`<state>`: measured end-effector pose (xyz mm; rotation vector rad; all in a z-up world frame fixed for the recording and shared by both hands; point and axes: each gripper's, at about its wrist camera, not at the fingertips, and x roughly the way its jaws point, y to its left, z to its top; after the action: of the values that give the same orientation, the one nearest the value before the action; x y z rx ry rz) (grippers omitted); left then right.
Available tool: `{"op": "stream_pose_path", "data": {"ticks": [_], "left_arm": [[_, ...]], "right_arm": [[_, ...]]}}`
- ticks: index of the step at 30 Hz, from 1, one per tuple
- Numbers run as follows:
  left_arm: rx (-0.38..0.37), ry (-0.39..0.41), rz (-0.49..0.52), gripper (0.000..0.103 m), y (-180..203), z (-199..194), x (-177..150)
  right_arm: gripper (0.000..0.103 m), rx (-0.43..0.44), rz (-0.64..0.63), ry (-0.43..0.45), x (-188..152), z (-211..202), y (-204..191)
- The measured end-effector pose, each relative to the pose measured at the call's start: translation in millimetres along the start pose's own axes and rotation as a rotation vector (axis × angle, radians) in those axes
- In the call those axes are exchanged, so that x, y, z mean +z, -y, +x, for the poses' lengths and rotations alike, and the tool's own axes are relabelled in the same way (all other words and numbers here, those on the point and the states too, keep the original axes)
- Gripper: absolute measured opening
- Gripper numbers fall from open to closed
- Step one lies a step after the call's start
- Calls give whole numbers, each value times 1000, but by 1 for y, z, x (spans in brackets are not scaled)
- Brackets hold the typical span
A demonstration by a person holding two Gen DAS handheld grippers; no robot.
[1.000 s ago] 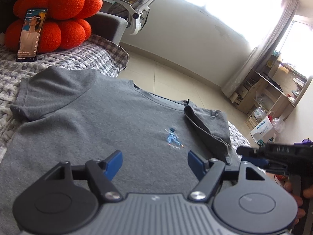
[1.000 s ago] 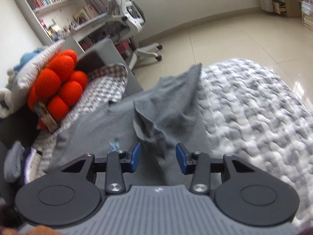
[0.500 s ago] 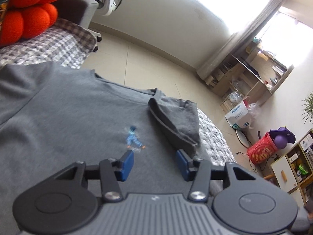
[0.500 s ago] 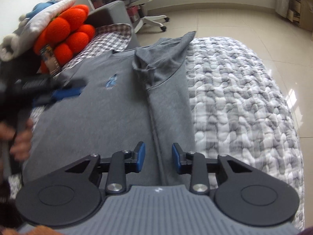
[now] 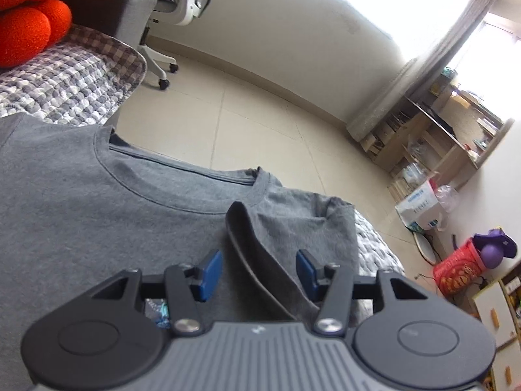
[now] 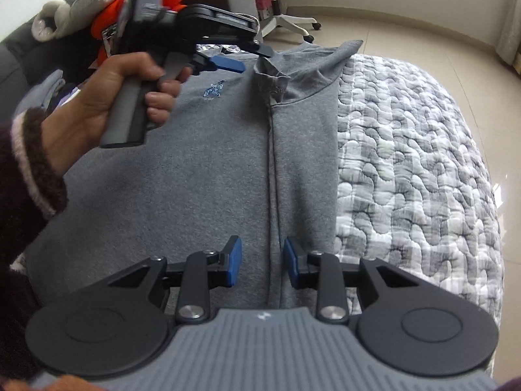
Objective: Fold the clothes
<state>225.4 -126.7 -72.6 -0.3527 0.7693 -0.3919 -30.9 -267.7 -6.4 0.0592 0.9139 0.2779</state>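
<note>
A grey T-shirt (image 6: 195,169) with a small blue chest print (image 6: 213,90) lies flat on a quilted bed (image 6: 416,163). Its right side is folded inward, with the sleeve (image 5: 260,260) lying over the fold. My left gripper (image 5: 259,272) is open, its jaws on either side of the folded sleeve's edge near the collar (image 5: 182,192). It also shows in the right wrist view (image 6: 228,62), held in a hand. My right gripper (image 6: 262,262) is open, its jaws straddling the fold line (image 6: 270,179) near the shirt's hem.
An orange plush cushion (image 5: 26,16) and a grey armchair (image 5: 110,9) sit at the bed's head. A white office chair (image 5: 182,6) stands on the tiled floor (image 5: 260,114). Shelves (image 5: 433,137) and boxes (image 5: 420,205) line the far wall.
My left gripper moved forward and right, from the chest print to the folded sleeve. My right gripper drew back toward the hem along the fold line. Both stayed open.
</note>
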Motion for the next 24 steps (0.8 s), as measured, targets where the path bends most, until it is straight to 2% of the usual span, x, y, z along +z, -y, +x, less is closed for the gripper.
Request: {"op": "stream_pose_path", "data": {"ticks": [2,3,4,6,13,16,21,24], "left_arm": [[14,29,19,49,5,5,-5],[20,46,31,41,7,7,-7],[26,60,43,24,9,8,-8],[22,78,49,4,10,9,-8],[-51,130,27,3,7,2,6],[-59,162,34,3,7,-4,11],[-60,222,18,3,-2,-17,18],[-41,223,-9,3,-11,-16,19]], "right_arm": [[25,-12,-20,10,-2,2,0],[16,-29,-34,15,-2,3,-1],[6,-50,-49,20,-2,4,-2],[3,-51,-32,25,0,2,2],[2,76,132,50,8,-12,19],[2,129,183,73,12,-19,19],[2,165,184,95,20,-20,4],[2,168,162,79,24,-12,-6]]}}
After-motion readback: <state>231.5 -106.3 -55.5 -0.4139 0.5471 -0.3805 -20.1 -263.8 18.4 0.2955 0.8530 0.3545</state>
